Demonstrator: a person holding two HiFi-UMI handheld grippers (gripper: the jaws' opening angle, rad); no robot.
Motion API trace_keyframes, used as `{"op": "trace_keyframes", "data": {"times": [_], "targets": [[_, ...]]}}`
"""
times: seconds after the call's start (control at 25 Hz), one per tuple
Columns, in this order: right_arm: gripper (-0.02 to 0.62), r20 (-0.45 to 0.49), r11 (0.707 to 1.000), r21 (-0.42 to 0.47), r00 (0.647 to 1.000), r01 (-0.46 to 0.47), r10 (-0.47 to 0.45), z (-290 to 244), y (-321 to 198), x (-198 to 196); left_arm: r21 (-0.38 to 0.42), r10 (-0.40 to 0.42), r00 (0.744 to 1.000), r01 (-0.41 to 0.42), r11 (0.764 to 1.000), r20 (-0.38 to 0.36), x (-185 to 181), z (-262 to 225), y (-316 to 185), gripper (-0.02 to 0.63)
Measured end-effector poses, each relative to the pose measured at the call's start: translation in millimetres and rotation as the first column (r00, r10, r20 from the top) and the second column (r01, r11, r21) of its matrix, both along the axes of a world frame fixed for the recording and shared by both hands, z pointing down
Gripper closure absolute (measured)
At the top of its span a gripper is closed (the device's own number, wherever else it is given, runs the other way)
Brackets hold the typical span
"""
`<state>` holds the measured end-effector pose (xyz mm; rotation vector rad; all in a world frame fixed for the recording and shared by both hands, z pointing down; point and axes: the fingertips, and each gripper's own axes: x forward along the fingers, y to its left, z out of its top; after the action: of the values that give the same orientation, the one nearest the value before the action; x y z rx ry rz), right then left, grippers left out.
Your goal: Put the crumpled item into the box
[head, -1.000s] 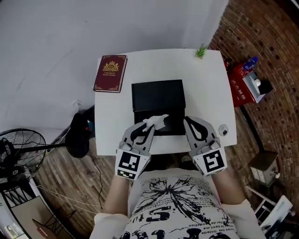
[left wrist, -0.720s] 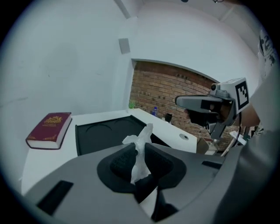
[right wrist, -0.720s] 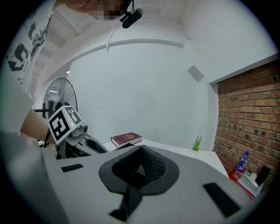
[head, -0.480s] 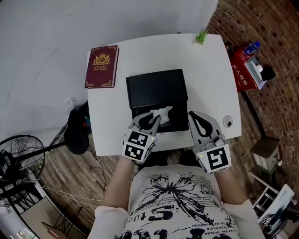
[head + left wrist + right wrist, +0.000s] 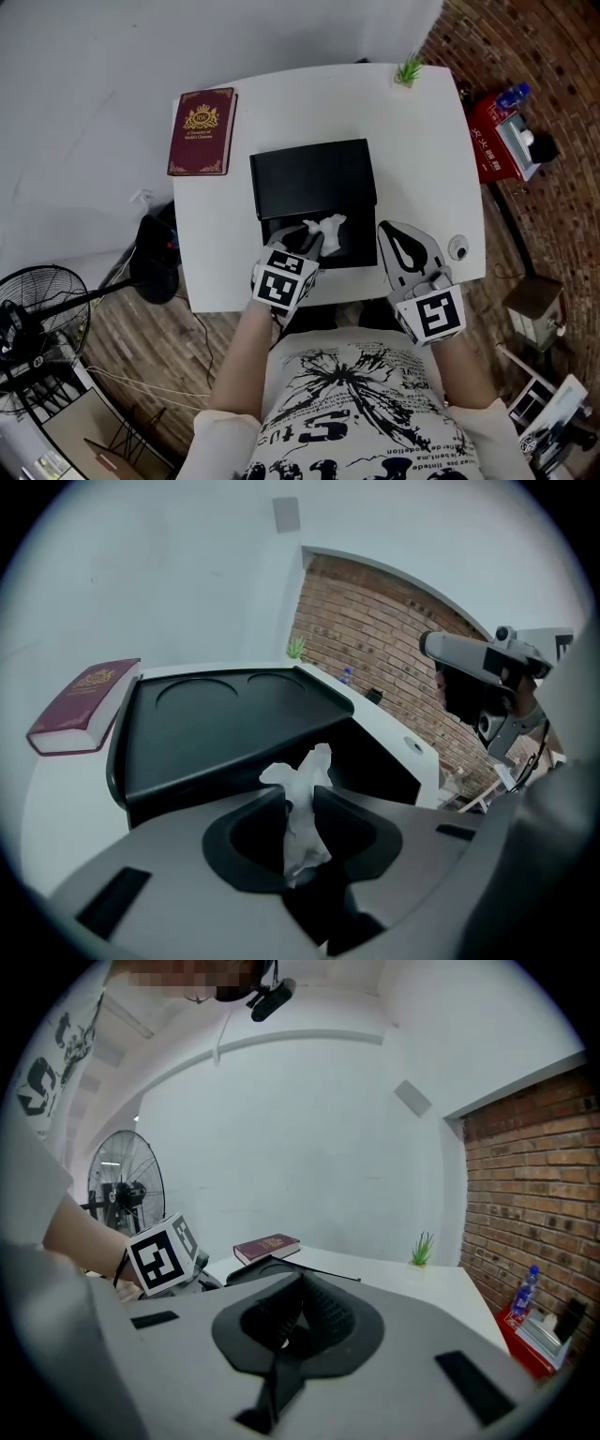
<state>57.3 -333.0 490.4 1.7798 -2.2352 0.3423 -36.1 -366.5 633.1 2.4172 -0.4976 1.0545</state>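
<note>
A black box point(image 5: 272, 228) lies open on the white table point(image 5: 422, 159), its lid point(image 5: 312, 178) folded back flat behind it. My left gripper point(image 5: 314, 240) tilts down over the open compartment, shut on a crumpled white tissue point(image 5: 324, 227). In the left gripper view the tissue point(image 5: 302, 803) stands upright between the left gripper's point(image 5: 300, 799) tips and touches both; these jaws have just been opening. The lid point(image 5: 225, 724) and dark compartment point(image 5: 380, 761) lie just beyond. My right gripper point(image 5: 386, 230) hangs to the right of the box, shut and empty, its tips meeting in its own view point(image 5: 302, 1283).
A maroon book point(image 5: 201, 131) lies at the table's far left, a small green plant point(image 5: 407, 72) at the far right corner, a small round object point(image 5: 457, 247) near the right front. A fan point(image 5: 37, 319) stands on the floor left, a red case point(image 5: 502, 155) right.
My left gripper has dropped and tipped more steeply, carrying the tissue from the box's front edge to over the open compartment. The right gripper has sunk a little.
</note>
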Motion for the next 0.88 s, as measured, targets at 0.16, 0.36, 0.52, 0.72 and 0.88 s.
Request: {"op": "trace_keyframes", "data": {"times": [0.16, 0.36, 0.52, 0.72, 0.88], "targets": [[0.58, 0.016, 1.0, -0.018, 1.0, 0.0, 0.0, 2.9, 0.8, 5.8, 0.004, -0.021, 1.0, 0.021, 1.0, 0.008, 1.7, 0.9, -1.0, 0.45], [0.581, 0.016, 0.999, -0.011, 0.999, 0.039, -0.039, -2.0, 6.9, 0.2, 0.045, -0.01, 1.0, 0.01, 0.999, 0.017, 3.1, -5.7, 5.4, 0.352], [0.58, 0.003, 0.998, -0.007, 0.998, 0.068, -0.068, -7.4, 12.1, -7.1, 0.057, -0.023, 0.999, 0.021, 0.998, 0.03, -3.5, -12.2, 9.3, 0.342], [0.58, -0.027, 0.994, 0.025, 0.994, 0.102, -0.102, -22.9, 15.9, -16.1, 0.134, -0.069, 0.998, 0.068, 0.989, 0.001, -15.8, -41.2, 7.5, 0.342], [0.58, -0.042, 0.991, 0.08, 0.994, 0.107, -0.104, -42.0, 12.4, -23.6, 0.246, -0.086, 0.992, 0.106, 0.963, -0.094, -19.2, -81.3, 0.9, 0.342]]}}
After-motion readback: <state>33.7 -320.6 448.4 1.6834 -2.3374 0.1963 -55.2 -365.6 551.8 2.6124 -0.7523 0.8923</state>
